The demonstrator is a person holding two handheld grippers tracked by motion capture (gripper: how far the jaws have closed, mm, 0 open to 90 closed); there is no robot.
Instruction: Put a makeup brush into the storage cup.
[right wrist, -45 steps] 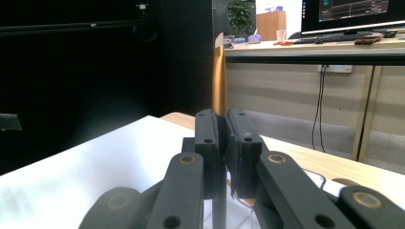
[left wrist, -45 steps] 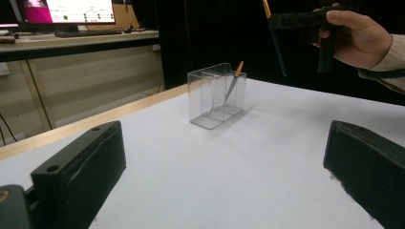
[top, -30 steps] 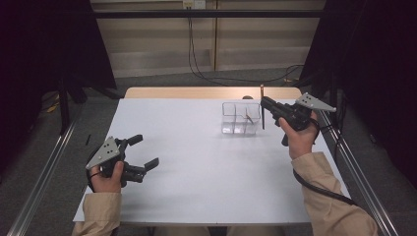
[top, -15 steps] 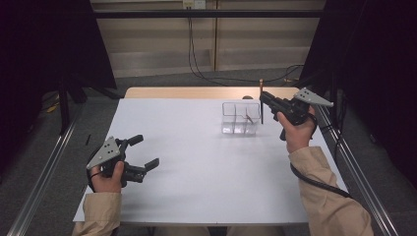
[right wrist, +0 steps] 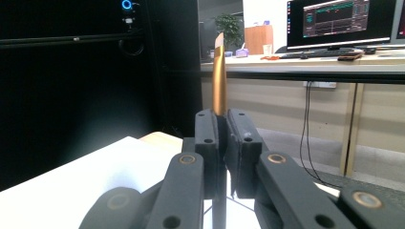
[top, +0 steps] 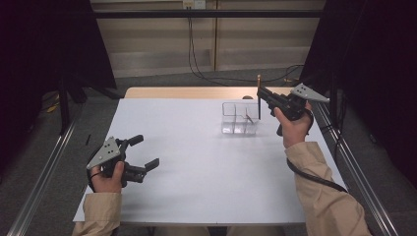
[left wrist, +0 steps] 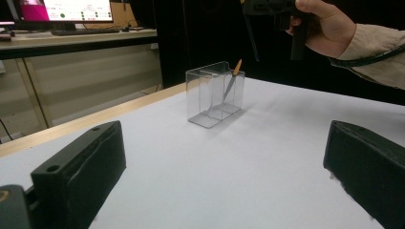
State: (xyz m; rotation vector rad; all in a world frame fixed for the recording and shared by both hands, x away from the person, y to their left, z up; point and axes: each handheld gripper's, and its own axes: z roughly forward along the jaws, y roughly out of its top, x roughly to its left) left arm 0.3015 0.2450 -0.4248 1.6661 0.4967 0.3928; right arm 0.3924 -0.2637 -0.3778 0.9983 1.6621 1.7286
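My right gripper [top: 260,94] is shut on a thin stick [top: 258,98] with a gold tip and a dark shaft, held upright above the right end of a clear divided box [top: 239,118] at the back right of the white table [top: 196,147]. In the right gripper view the gold tip [right wrist: 219,71] rises from between the closed jaws of the right gripper [right wrist: 220,119]. A similar stick [left wrist: 234,76] leans inside the box [left wrist: 215,93]. My left gripper [top: 146,151] stands open near the front left, with nothing in it; its jaws point at the box in the left gripper view, which shows the left gripper [left wrist: 227,143].
The table's wooden far edge [top: 196,92] lies just behind the box. Metal rails [top: 44,167] run along both sides of the table. Desks with monitors [right wrist: 344,21] stand beyond. The person's right hand [left wrist: 325,24] hovers over the box.
My right gripper has risen a little and shifted left with the stick, nearer over the box. The left gripper has stayed still.
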